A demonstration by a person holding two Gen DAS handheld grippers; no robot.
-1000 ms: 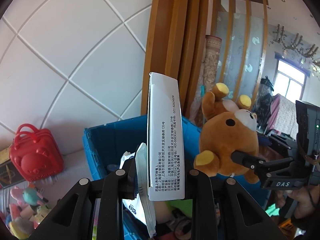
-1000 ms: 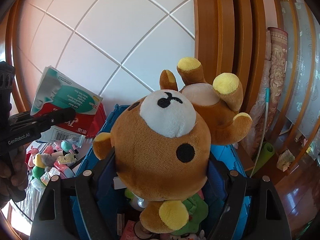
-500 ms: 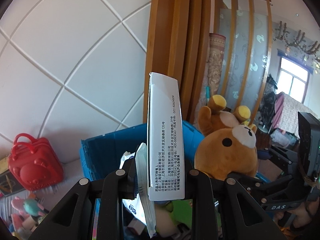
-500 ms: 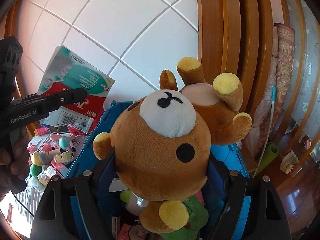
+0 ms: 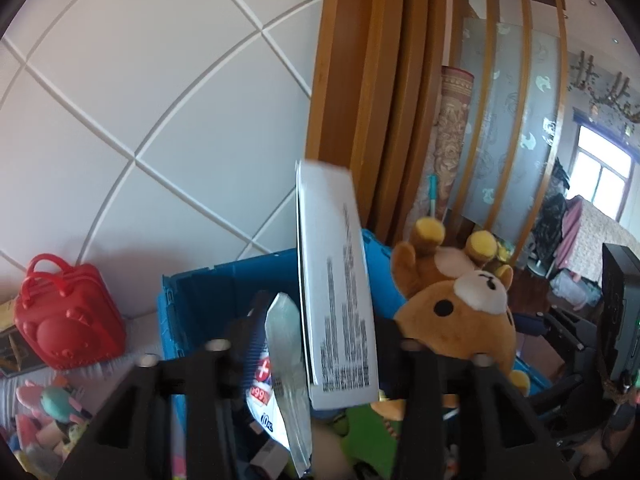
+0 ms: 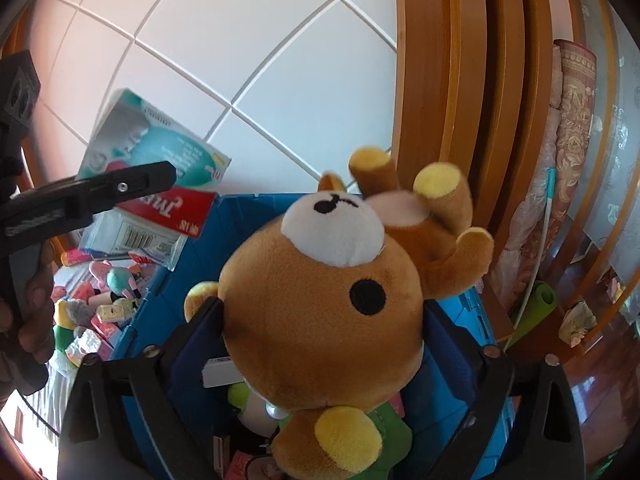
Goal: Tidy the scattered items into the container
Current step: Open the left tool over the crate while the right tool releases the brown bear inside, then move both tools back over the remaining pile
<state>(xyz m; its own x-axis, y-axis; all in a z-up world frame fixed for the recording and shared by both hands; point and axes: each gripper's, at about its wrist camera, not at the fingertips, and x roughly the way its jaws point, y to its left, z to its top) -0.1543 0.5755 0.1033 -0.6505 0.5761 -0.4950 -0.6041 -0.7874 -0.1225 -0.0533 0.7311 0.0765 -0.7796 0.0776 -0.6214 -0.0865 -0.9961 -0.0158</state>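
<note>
Hovering over the blue container [image 5: 208, 300], you are at the release step: both loads hang above its open, already cluttered inside. Your right gripper [image 6: 320, 312] is opening, its jaws spread wide around the brown plush bear [image 6: 324, 304], while your left gripper [image 5: 312, 344] is opening too, the white carton [image 5: 336, 292] and the clear plastic packet [image 5: 286, 360] between its jaws, blurred as if slipping free. Next, I'd judge, you draw both grippers clear and turn to the small toys [image 6: 100, 312] scattered left of the container.
</note>
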